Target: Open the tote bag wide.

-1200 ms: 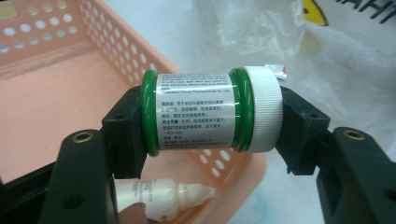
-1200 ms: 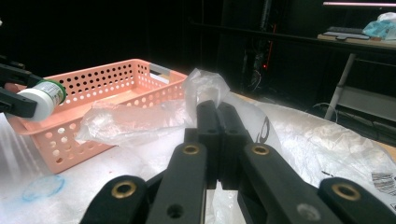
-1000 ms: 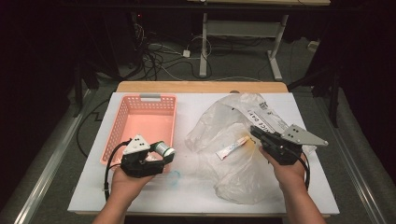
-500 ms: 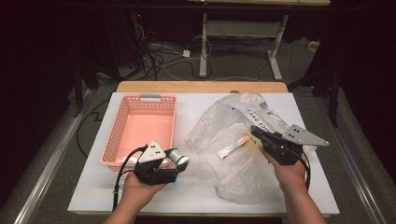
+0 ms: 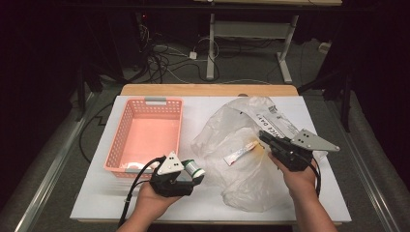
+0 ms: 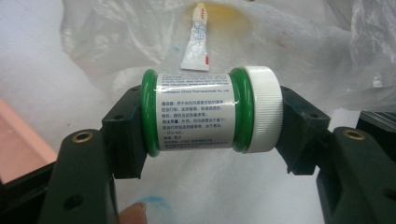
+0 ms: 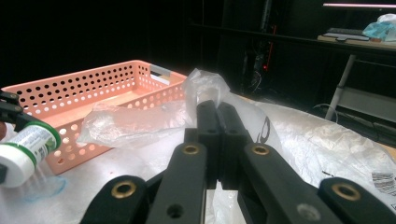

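My left hand-held gripper (image 6: 198, 116) grasps a small green jar (image 6: 196, 112) with a white lid, clamped end to end and lying sideways between the pads. I hold it over the white surface (image 5: 208, 203), just in front of the pink basket (image 5: 126, 140) and beside the clear plastic bag (image 5: 251, 179). My right hand-held gripper (image 7: 217, 116) is clenched on a fold of that bag. A small tube (image 5: 240, 153) lies inside the bag.

A pink perforated basket (image 5: 145, 137) sits on the left of the white table (image 5: 203, 203). A wooden board edge (image 5: 208, 90) runs along its far side. On the dark floor beyond lie tangled cables (image 5: 167, 60) beside a white desk frame (image 5: 251, 34).
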{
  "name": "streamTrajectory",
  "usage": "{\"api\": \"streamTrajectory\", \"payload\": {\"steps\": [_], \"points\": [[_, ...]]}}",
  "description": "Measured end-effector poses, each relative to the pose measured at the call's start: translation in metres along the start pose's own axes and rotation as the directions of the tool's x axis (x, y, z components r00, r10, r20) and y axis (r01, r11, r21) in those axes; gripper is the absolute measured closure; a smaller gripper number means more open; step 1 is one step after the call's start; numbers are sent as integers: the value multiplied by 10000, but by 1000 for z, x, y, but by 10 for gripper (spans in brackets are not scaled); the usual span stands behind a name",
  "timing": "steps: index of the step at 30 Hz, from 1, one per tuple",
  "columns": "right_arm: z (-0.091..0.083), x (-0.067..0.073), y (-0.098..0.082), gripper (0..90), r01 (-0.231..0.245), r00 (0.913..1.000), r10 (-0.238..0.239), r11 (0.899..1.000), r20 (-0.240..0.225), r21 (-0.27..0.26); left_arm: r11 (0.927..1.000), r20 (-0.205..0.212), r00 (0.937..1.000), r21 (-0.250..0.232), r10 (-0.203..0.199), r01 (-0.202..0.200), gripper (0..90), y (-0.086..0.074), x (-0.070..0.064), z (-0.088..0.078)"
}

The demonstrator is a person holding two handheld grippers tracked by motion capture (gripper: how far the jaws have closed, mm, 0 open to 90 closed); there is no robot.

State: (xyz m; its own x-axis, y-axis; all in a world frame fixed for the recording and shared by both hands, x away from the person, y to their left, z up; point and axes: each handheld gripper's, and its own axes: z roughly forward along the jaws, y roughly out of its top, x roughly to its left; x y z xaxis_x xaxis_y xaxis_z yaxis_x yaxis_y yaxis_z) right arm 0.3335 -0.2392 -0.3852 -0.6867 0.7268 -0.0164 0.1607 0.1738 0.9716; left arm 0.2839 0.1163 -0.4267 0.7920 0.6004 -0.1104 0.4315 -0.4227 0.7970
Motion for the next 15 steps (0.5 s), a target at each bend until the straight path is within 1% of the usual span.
{"api": "streamTrajectory", "payload": {"steps": [3, 9, 15], "points": [[0, 0, 0, 900, 22, 10000, -22, 10000, -2, 8, 10000, 109, 9999, -7, -42, 42, 349, 0, -2, 5], [1, 0, -1, 900, 8, 10000, -8, 10000, -21, 7, 9999, 262, 9996, 102, 75, -78, 349, -2, -7, 16], [0, 0, -1, 900, 19, 10000, -19, 10000, -10, 16, 9998, 298, 9995, 159, 91, -95, 349, -4, -8, 23]]}}
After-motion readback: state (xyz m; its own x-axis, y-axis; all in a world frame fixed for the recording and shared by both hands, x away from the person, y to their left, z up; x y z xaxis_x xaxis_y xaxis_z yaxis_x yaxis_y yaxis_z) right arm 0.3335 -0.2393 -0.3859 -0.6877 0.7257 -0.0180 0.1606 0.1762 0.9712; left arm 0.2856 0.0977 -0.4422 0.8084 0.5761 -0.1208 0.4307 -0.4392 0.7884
